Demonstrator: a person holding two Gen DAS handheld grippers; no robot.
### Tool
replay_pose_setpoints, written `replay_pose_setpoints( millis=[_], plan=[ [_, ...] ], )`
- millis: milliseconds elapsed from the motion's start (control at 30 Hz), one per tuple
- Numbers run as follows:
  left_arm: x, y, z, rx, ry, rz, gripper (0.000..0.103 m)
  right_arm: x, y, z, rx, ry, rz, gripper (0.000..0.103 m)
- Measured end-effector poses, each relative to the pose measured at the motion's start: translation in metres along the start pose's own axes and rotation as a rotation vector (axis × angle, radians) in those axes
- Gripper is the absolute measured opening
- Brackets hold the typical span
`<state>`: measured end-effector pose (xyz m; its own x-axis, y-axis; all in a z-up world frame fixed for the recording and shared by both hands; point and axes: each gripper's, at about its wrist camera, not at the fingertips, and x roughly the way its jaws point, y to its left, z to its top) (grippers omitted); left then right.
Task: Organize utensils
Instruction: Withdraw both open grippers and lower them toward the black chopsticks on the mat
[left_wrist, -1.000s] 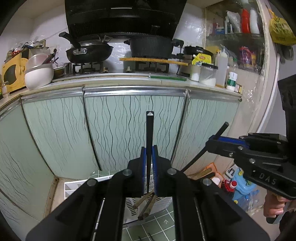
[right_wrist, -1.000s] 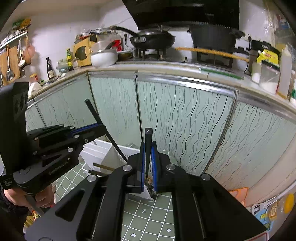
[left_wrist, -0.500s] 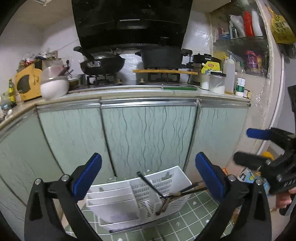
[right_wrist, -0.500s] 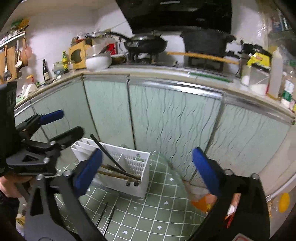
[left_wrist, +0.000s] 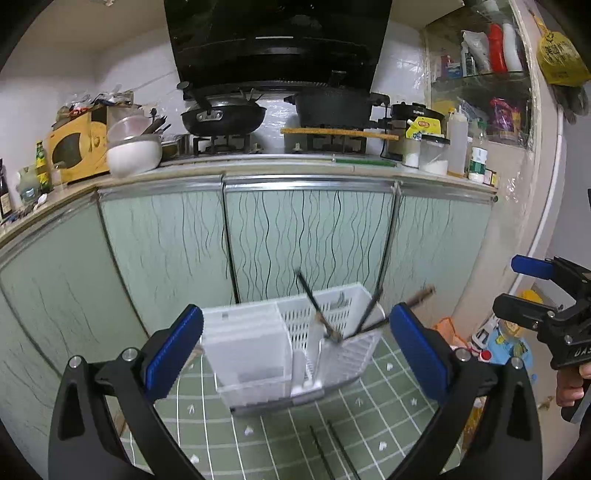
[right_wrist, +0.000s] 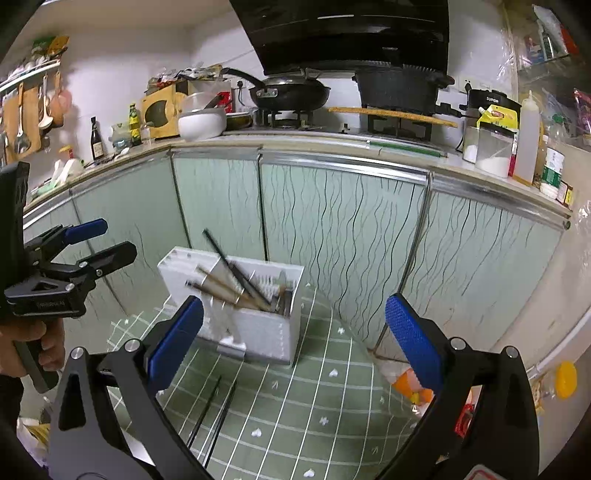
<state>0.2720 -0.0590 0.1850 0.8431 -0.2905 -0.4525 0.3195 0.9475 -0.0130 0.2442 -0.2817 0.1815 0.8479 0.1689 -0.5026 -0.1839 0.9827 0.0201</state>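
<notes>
A white utensil holder (left_wrist: 251, 347) (right_wrist: 266, 332) stands on a green gridded mat (left_wrist: 369, 406) (right_wrist: 314, 387) in front of the cabinets. Several dark and brown chopsticks (left_wrist: 314, 302) (right_wrist: 236, 277) lean in its slotted compartment. Two black chopsticks (left_wrist: 332, 454) (right_wrist: 214, 410) lie on the mat before it. My left gripper (left_wrist: 295, 347) (right_wrist: 118, 238) is open and holds nothing, set back from the holder. My right gripper (right_wrist: 291, 339) (left_wrist: 511, 284) is also open and holds nothing, to the holder's right.
Pale green cabinet doors (left_wrist: 306, 236) rise close behind the holder. The counter above carries a wok (left_wrist: 221, 118), a black pot (left_wrist: 332, 107), a white bowl (left_wrist: 133, 155) and jars. Toys and packets (left_wrist: 506, 339) lie on the floor at right. A hand (right_wrist: 33, 343) grips the left handle.
Both grippers were shut, each on a black chopstick; both have opened, and the chopsticks now lean in the holder. Both grippers have drawn back, bringing the holder and mat into view.
</notes>
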Motion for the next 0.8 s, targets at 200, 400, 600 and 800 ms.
replay_pose_setpoints(
  millis=[200,400,600,800],
  plan=[
    [-0.016,0.0,-0.039,0.011,0.019,0.009,0.098,-0.004,0.019,-0.04,-0.022,0.005,0.0,0.095],
    [-0.029,-0.001,-0.08,0.017,0.018,0.022,0.098,-0.005,0.031,-0.074,-0.019,0.01,0.003,0.095],
    [-0.028,-0.001,-0.116,-0.005,0.047,0.006,0.098,-0.001,0.045,-0.108,-0.036,0.029,0.003,0.095],
    [-0.023,-0.004,-0.151,-0.017,0.079,-0.014,0.098,0.006,0.055,-0.145,-0.051,0.058,0.004,0.095]
  ],
)
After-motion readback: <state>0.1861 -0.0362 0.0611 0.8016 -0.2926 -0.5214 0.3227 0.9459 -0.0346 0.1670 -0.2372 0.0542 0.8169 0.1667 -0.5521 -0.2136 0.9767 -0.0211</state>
